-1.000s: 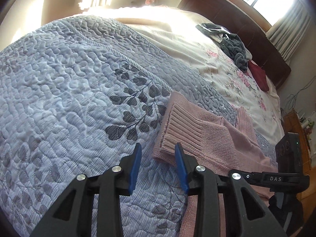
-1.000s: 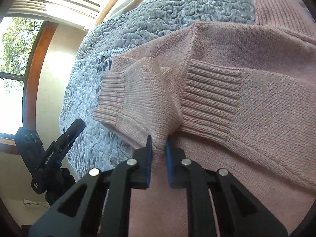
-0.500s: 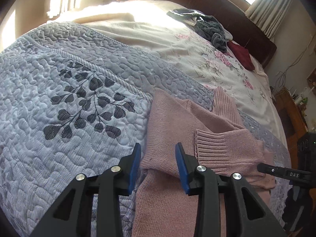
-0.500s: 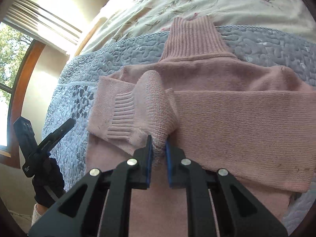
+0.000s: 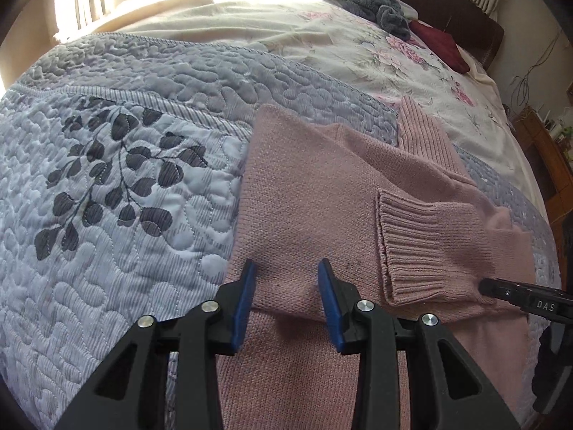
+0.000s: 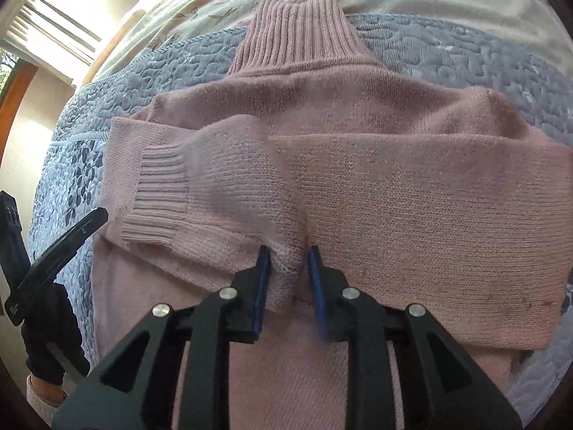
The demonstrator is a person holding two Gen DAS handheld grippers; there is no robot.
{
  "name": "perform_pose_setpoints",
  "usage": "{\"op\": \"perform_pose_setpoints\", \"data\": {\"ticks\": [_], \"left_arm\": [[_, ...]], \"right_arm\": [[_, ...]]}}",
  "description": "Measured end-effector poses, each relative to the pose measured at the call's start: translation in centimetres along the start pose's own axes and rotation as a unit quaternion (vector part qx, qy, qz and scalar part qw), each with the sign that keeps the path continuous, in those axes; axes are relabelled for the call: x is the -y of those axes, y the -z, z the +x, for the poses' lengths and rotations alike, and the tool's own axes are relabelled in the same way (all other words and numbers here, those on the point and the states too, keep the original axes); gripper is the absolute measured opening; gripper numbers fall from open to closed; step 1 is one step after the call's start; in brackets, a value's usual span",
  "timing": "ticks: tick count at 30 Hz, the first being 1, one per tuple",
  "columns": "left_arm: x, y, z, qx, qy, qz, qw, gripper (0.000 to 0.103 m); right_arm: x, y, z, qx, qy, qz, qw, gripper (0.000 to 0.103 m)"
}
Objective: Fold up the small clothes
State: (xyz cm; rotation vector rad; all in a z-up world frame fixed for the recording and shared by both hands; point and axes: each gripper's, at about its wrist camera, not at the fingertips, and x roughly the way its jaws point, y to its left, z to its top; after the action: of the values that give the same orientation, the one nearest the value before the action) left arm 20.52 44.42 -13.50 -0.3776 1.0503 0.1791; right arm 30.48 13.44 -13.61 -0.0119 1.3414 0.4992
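Right claw (image 6: 288,268) has just parted, releasing the sleeve (image 6: 222,193) across the pink sweater (image 6: 412,222); left claw (image 5: 286,279) spread, empty

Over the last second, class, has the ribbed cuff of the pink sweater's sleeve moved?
Yes. The ribbed cuff has swung outward, away from the turtleneck collar, toward the sweater's left edge and now lies flat.
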Motion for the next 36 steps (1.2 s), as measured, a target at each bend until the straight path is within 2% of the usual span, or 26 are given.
{"op": "perform_pose_setpoints", "data": {"ticks": [2,3,5,7,9,12,15,16,17,18,19,20,21,25,28,32,36], "left_arm": [[-0.4,-0.2,-1.4,0.017,0.011,-0.008,0.9998,0.037],[-0.6,-0.3,-1.9,0.023,0.018,-0.011,0.9995,0.037],[-0.8,-0.4,-2.5,0.028,0.027,-0.015,0.9991,0.037],[-1.0,-0.5,-2.5,0.029,0.03,-0.02,0.9989,0.037],[-1.1,-0.5,-2.2,0.025,0.031,-0.021,0.999,0.037],[-1.0,-0.3,-0.8,0.009,0.019,-0.017,0.9996,0.037],[-1.3,0.0,0.6,-0.003,0.007,-0.018,0.9998,0.037],[-1.5,0.1,0.8,-0.002,0.005,-0.021,0.9998,0.037],[-1.6,0.1,1.0,-0.002,0.004,-0.024,0.9997,0.038],[-1.8,0.1,1.1,-0.003,0.001,-0.026,0.9997,0.039],[-1.9,0.2,1.4,-0.008,-0.002,-0.029,0.9996,0.043],[-2.2,0.3,1.7,-0.014,0.0,-0.034,0.9993,0.043],[-2.4,0.3,1.9,-0.016,0.003,-0.038,0.9991,0.043],[-2.1,0.5,1.8,-0.011,-0.005,-0.031,0.9995,0.043],[-2.0,0.5,1.8,-0.011,-0.009,-0.029,0.9995,0.043],[-2.0,0.5,1.8,-0.011,-0.008,-0.029,0.9995,0.043],[-2.0,0.5,1.8,-0.01,-0.01,-0.028,0.9995,0.043]], "right_arm": [[-1.5,-0.1,-2.1,0.038,-0.003,-0.019,0.999,0.03],[-2.5,-0.2,-2.5,0.042,-0.015,-0.031,0.999,0.03],[-4.8,-0.4,-2.2,0.029,-0.038,-0.057,0.997,0.032],[-7.4,-0.5,-0.9,0.01,-0.047,-0.081,0.996,0.038],[-9.6,-0.5,0.5,-0.001,-0.037,-0.104,0.994,0.048],[-11.9,-0.5,2.7,-0.02,-0.032,-0.117,0.992,0.057],[-13.3,-0.4,4.7,-0.031,0.005,-0.14,0.99,0.062],[-13.5,-0.3,5.3,-0.035,0.021,-0.146,0.988,0.061],[-13.5,-0.3,5.8,-0.037,0.036,-0.152,0.987,0.053],[-13.6,-0.3,6.2,-0.036,0.052,-0.16,0.985,0.039],[-13.5,-0.3,6.2,-0.032,0.063,-0.168,0.983,0.032],[-13.3,-0.4,5.9,-0.029,0.06,-0.168,0.984,0.017],[-12.8,-0.6,5.6,-0.028,0.045,-0.158,0.986,0.008],[-9.0,-1.5,2.2,-0.001,-0.032,-0.089,0.996,0.005],[-5.3,-1.4,-1.2,0.029,-0.06,-0.043,0.997,0.005],[0.2,-1.0,-5.2,0.067,-0.069,0.016,0.995,0.005],[5.8,0.0,-7.7,0.088,-0.051,0.059,0.993,0.005]]}}
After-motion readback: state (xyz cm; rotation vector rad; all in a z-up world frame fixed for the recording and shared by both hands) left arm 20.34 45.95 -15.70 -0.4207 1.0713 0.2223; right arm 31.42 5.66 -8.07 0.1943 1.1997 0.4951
